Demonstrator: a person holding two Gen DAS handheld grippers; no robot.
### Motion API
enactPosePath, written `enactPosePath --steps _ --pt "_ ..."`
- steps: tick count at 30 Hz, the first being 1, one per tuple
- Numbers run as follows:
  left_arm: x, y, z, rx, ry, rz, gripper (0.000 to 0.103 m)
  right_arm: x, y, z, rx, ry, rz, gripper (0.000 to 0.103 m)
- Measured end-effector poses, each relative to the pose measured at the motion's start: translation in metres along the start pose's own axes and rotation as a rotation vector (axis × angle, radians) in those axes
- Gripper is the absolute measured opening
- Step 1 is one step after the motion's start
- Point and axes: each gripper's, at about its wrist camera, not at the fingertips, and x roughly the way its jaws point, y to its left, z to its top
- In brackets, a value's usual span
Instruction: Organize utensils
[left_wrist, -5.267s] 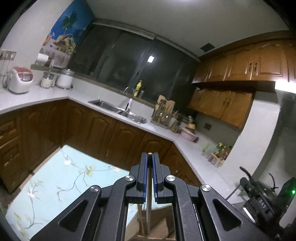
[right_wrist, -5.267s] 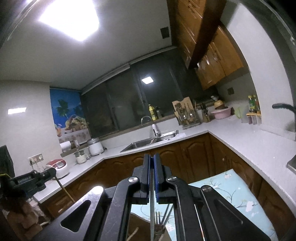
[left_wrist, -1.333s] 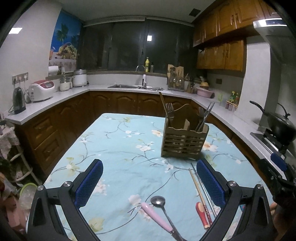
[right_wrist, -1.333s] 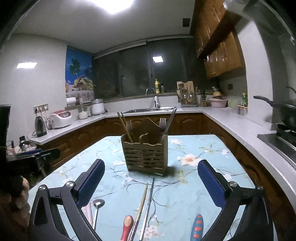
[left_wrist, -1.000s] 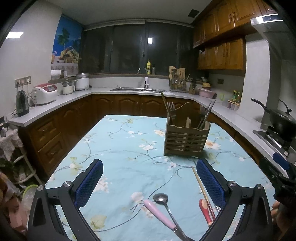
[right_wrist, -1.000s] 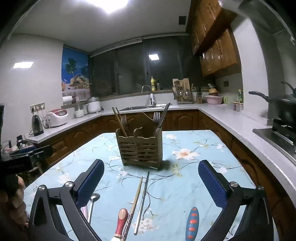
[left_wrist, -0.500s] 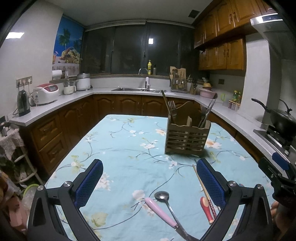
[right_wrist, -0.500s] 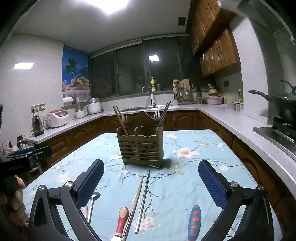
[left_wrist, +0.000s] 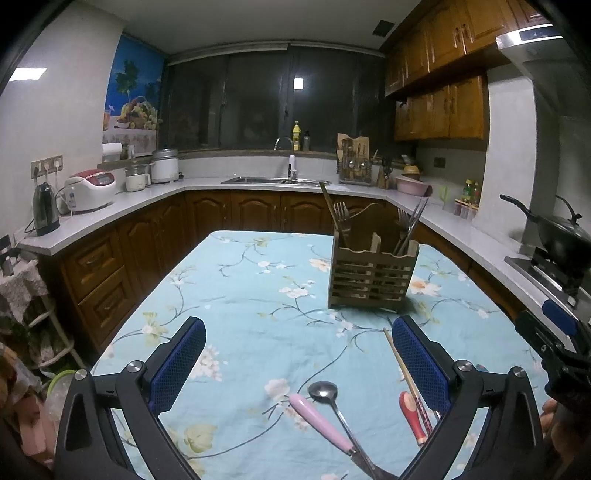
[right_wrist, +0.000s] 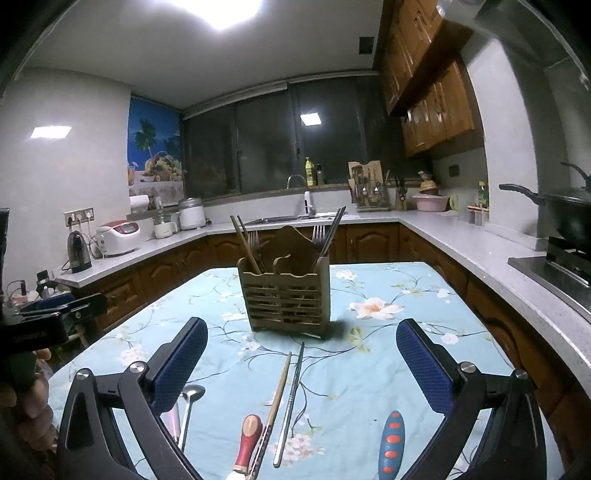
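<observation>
Table (right_wrist: 388, 354) w/ blue floral cloth, wooden caddy (right_wrist: 286, 295) standing on it = ref for everything below. Caddy already has forks + chopsticks in the left and right slots; back panel sticks up in the middle.

L gripper (left_wrist: 299, 363) and R gripper (right_wrist: 301, 363): both spread wide, nothing in them, hovering on the near side of the caddy.

Loose stuff, all near side of caddy, flat on cloth:
- wooden chopstick (right_wrist: 275, 398) + metal chopstick (right_wrist: 291, 398), side by side, far tips pointing at caddy base
- pink-handled utensil (left_wrist: 317, 422), near-left of caddy
- metal spoon (left_wrist: 327, 397), just beside the pink one, shafts look crossed at the near end
- red-handled utensil (right_wrist: 248, 439), touching or nearly touching the wooden chopstick
- blue utensil w/ red dots (right_wrist: 391, 441), near-right, apart from the rest

Risks (my read):
- thin chopsticks lie flat on soft cloth → pads may pinch fabric or grab both at once
- red handle against chopstick → one drags the other
- spoon/pink overlap → same issue
- slots already partly full → new item could jam on the forks or tip the light caddy

Path to caddy clear otherwise. Wok on stove, well off to the right, no factor.
</observation>
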Motion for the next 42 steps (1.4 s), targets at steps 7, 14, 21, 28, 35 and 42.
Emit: enactPosePath --steps 7,14,21,28,35,42 --pt "-0.0008 -0.0019 -0.0021 0.009 -0.003 -0.007 0.102 -0.0014 0.0014 0.0021 -0.002 -0.004 0.002 0.103" --pt "-0.002 -0.0037 -0.0025 0.012 -0.006 -0.004 0.102 -0.0016 0.0015 0.0029 -0.002 -0.005 0.004 0.103" --pt "-0.0028 -0.0049 -0.0025 0.014 -0.007 -0.005 0.102 -0.0012 0.0021 0.0029 -0.002 -0.006 0.006 0.103" --pt "-0.0019 -0.0075 -0.0029 0.021 -0.007 -0.007 0.102 -0.0012 0.0022 0.003 -0.001 -0.007 0.007 0.103" --pt "-0.0016 -0.0067 -0.0021 0.011 0.0 -0.016 0.102 -0.0006 0.0017 0.0031 -0.003 -0.009 0.009 0.103" --pt "-0.0003 -0.0077 -0.0014 0.012 -0.004 -0.007 0.102 -0.0006 0.0041 0.0048 -0.009 -0.007 0.014 0.103"
